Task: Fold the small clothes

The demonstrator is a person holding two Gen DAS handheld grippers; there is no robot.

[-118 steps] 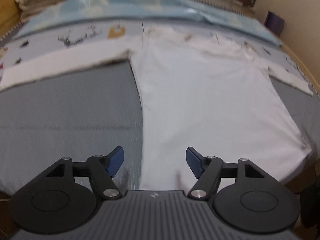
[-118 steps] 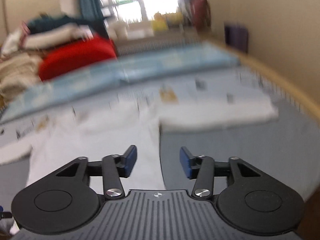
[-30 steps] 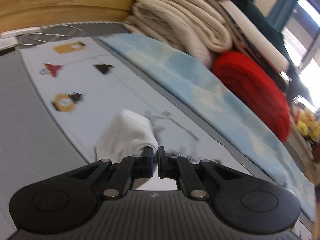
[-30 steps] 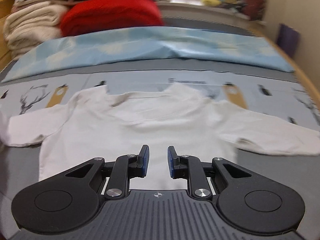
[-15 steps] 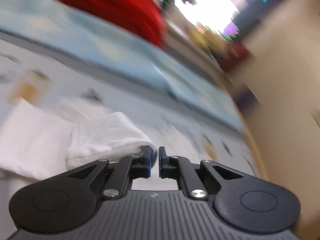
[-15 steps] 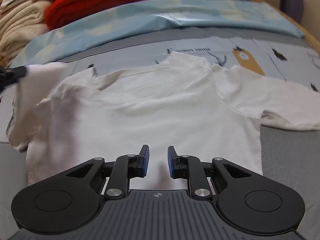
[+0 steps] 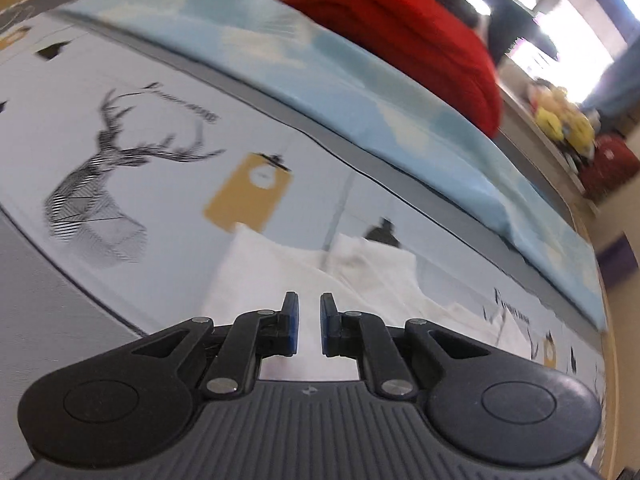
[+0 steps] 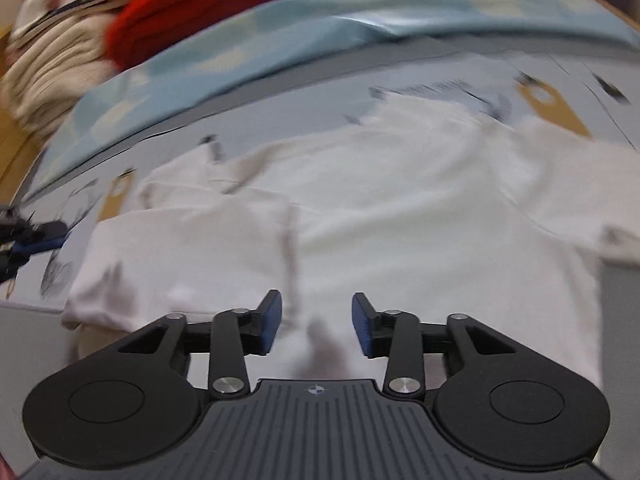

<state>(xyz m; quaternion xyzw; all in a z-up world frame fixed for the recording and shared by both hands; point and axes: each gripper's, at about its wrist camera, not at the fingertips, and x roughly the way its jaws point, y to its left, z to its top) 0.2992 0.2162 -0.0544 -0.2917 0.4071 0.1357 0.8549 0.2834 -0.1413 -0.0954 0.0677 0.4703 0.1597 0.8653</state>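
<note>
On the deer-print sheet (image 7: 168, 92) the white shirt (image 8: 400, 216) has 1 sleeve (image 8: 192, 252) folded in, 1 left; left gripper (image 7: 305, 325) slightly parted, right gripper (image 8: 316, 326) wider, both empty

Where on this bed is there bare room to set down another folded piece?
Bare grey sheet lies left of the white shirt. The deer-print strip between shirt and blue quilt is also free. Crowded: the red blanket stack behind.

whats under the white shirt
The white shirt lies flat on a printed sheet with deer and tag drawings, its left sleeve folded onto the body. The sheet's pattern beneath the shirt is covered.
</note>
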